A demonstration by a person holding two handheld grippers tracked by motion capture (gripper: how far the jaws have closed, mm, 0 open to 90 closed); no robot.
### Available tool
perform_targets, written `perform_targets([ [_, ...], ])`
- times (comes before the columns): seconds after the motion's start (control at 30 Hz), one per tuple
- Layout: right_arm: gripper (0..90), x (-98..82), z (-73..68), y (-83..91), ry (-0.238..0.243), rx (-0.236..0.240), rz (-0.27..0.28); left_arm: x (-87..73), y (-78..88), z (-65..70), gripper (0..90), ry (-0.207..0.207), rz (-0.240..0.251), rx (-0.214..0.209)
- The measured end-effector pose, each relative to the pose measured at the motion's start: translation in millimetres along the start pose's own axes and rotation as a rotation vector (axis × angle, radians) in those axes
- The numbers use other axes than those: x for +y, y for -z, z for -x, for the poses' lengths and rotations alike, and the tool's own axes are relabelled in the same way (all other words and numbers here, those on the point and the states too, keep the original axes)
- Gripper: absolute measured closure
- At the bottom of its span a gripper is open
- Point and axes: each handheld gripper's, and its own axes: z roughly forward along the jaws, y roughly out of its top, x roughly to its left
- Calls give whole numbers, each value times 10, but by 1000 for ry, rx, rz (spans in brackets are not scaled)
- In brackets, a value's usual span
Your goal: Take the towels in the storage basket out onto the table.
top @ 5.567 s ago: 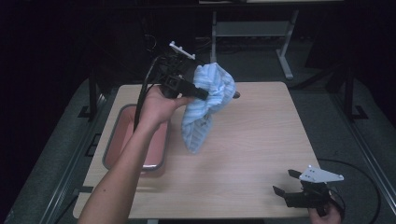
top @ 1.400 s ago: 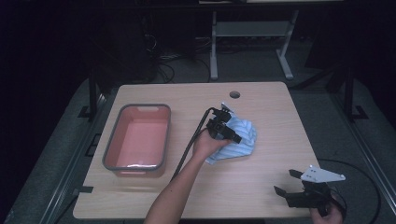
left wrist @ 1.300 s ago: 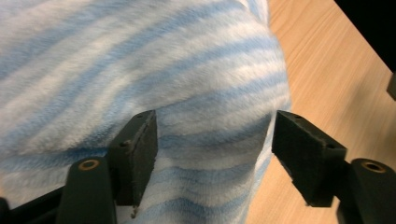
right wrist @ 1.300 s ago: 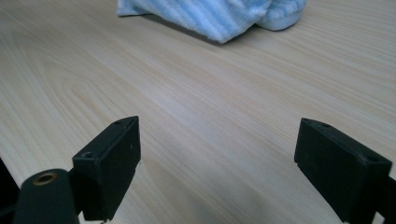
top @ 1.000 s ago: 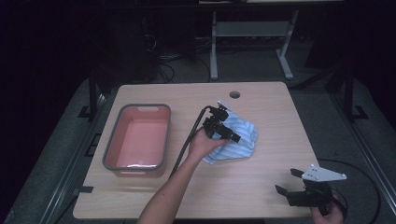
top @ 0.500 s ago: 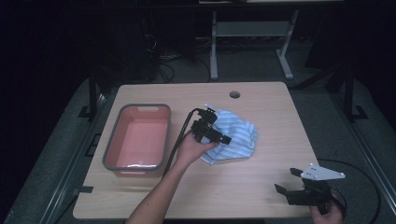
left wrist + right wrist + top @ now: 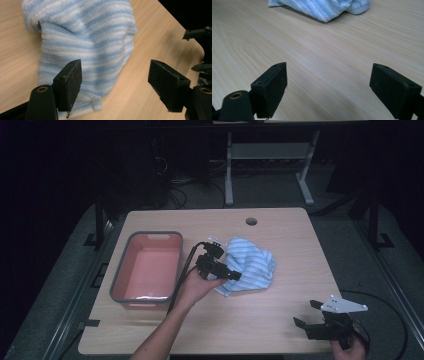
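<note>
A blue-and-white striped towel lies crumpled on the wooden table, right of centre. My left gripper hovers at the towel's left edge, open, with nothing pinched. In the left gripper view the towel spreads past the left jaw, and bare wood lies between the pads; the gripper is open. My right gripper rests open near the table's front right corner. In the right gripper view its jaws stand wide over bare wood, with the towel farther off.
A grey bin with a pink inside stands at the table's left half, close to my left forearm. A round cable hole sits near the far edge. A cable trails off the right side.
My left gripper held the towel up above the table several seconds ago; the towel now lies on the table. Over the last second the left hand drew back leftward off it. The right gripper has stayed put.
</note>
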Motion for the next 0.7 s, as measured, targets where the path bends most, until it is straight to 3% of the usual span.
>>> perform_targets([
  [0.7,141,-10,-8,-13,-6,-6,-10,-441,115,61,263,-16,1,-24],
])
